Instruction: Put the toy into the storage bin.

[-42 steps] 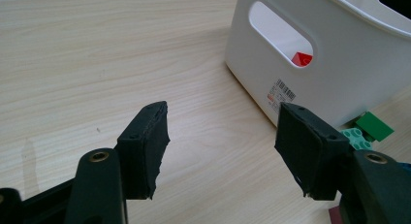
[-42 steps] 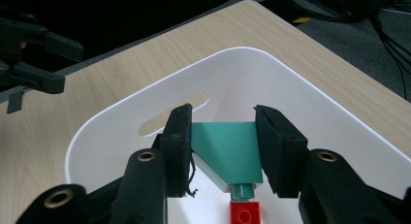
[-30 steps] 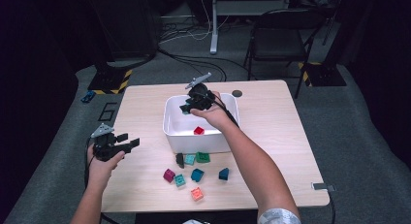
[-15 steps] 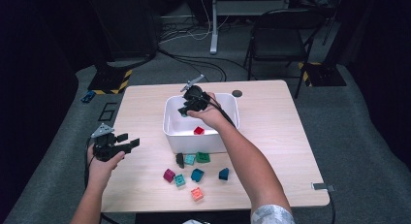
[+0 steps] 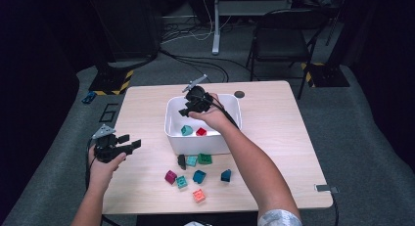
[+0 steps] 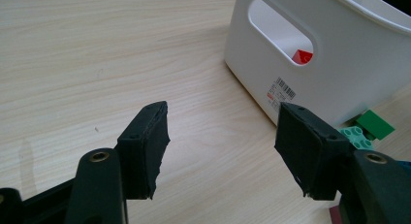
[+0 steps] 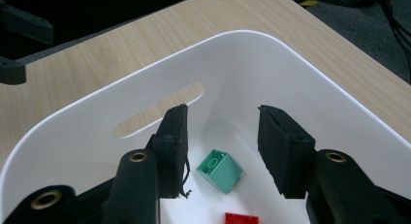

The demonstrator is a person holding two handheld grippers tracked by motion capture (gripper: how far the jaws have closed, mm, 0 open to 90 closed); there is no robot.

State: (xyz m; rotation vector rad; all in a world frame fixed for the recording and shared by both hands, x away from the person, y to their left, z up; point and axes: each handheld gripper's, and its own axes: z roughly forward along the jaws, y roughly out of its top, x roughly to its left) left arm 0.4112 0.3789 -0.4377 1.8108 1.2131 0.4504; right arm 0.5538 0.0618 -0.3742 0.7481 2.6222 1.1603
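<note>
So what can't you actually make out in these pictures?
- Red plastic brick in the white plastic bin: cut off by the bottom edge of the right gripper view; in the left gripper view it shows as a sliver through the handle slot.
- Dark block leaning at the bin's front wall, high view: too small and dark to tell colour or shape.
- Barcode label, left gripper view: print too small to read.
- Right claw, high view: a dark blur, so its jaw gap is unclear.

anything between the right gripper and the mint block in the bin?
Nothing visible. The right gripper hangs over the white plastic bin, jaws just opened, and the mint-green toy block lies free on the bin floor beneath them, beside a red block.
</note>
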